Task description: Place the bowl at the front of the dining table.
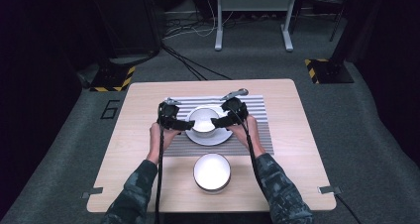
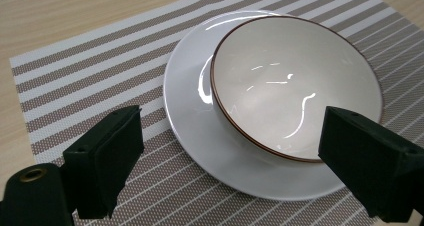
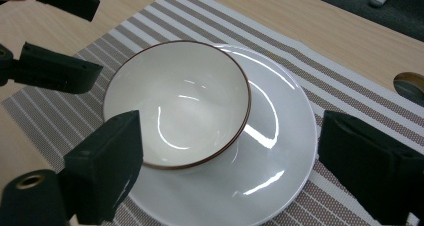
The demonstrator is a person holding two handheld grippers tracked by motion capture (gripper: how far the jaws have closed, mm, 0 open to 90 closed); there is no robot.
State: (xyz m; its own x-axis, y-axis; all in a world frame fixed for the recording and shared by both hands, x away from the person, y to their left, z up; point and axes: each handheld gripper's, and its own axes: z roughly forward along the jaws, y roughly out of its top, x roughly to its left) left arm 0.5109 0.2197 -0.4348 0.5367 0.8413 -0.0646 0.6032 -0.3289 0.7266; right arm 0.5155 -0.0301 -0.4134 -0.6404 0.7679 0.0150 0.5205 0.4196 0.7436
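Both grippers have jaws wide apart and hold nothing: left gripper (image 1: 184, 125) and right gripper (image 1: 218, 120) flank the brown-rimmed bowl (image 1: 204, 120), which sits on the white plate (image 1: 214, 138) at frame centre. No writing is readable.

Your forearms come in from the near edge and angle toward each other, so that your left gripper (image 1: 189, 125) and right gripper (image 1: 218, 121) face one another across a narrow gap. Each hand wraps its gripper's body from the outside, left hand (image 1: 161, 135) at left, right hand (image 1: 247, 127) at right. Both pairs of jaws stand wide apart, with nothing pressed between them.
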